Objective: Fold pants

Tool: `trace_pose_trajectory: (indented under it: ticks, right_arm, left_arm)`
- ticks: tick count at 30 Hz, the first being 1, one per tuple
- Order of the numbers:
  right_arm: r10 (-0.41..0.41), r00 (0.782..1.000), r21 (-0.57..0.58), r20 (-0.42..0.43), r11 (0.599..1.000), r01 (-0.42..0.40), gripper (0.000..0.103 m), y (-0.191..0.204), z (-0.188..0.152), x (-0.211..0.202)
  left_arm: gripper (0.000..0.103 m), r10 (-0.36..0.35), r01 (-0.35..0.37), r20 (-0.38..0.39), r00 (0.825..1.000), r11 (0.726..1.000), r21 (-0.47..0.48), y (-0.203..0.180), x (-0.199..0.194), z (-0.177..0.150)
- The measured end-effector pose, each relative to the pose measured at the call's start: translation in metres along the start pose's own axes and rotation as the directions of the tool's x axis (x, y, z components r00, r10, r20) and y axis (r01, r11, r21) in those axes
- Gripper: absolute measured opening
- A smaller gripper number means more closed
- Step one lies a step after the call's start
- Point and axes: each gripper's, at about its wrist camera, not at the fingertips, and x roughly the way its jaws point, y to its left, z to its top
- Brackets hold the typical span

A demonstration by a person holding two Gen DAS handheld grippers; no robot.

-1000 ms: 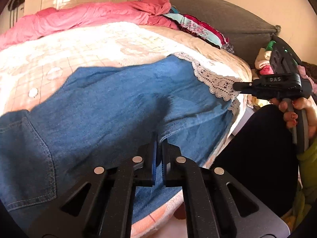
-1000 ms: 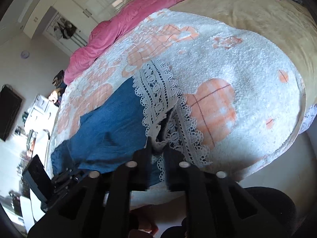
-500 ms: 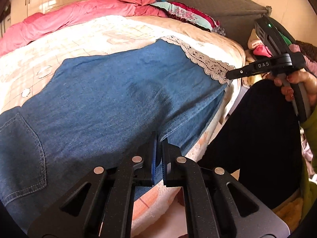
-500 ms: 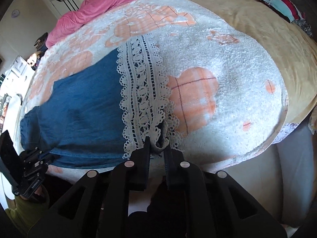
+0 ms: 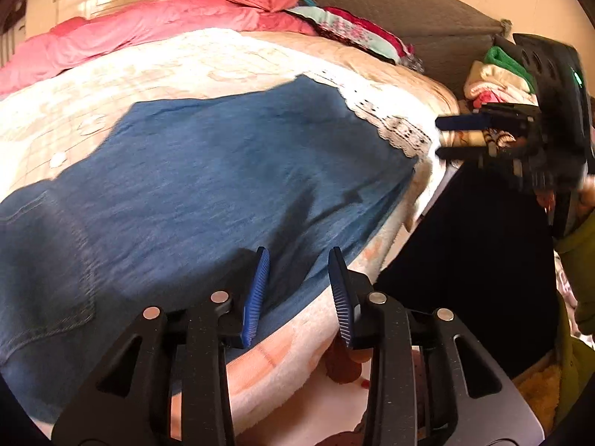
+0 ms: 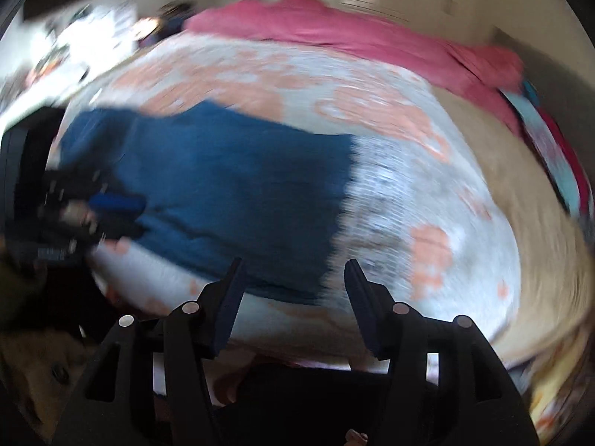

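The denim pants [image 5: 208, 186] lie spread flat across the patterned blanket [image 5: 122, 74] on the bed, with their white lace cuff [image 5: 386, 122] toward the bed's near corner and a back pocket at the other end, close to my left side. My left gripper [image 5: 297, 286] hangs over the near edge of the denim; its jaws are opening, the blue pads apart and pressing on nothing, with the cloth lying below them rather than pinched. My right gripper [image 6: 293, 297] is over the lace end, its jaws also opening and standing wider, and no cloth is caught between its fingers (this view is badly smeared, so fine detail of the lace is lost). From the left wrist camera I see that right gripper [image 5: 461, 137] beside the lace cuff at the bed's corner, its two fingers parted and just clear of the trim. A pink quilt [image 5: 156, 26] is bunched along the far side of the bed, and a pile of folded clothes [image 5: 491, 78] sits beyond the corner by the grey headboard [image 5: 409, 7].
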Motion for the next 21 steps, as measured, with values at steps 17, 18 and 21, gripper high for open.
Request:
trace_pose_trajectory:
  ticks: [17,18,21]
  right_arm:
    - [-0.048,0.961,-0.436,-0.271,0.897,-0.078,0.004,0.065,0.021,0.083]
    - [-0.051,0.959,-0.449,-0.279,0.890,-0.083,0.003,0.064,0.021,0.081]
    - [-0.041,0.948,-0.455,-0.315,0.883,-0.112,0.003,0.058,0.019,0.078]
  left_arm:
    - [0.026,0.051,-0.051,-0.011,0.999,0.999,0.000,0.006,0.005,-0.009]
    - [0.024,0.043,-0.043,-0.014,0.999,0.999,-0.004,0.007,0.003,-0.009]
    - [0.024,0.028,-0.028,-0.020,0.999,1.000,0.001,0.010,0.001,-0.011]
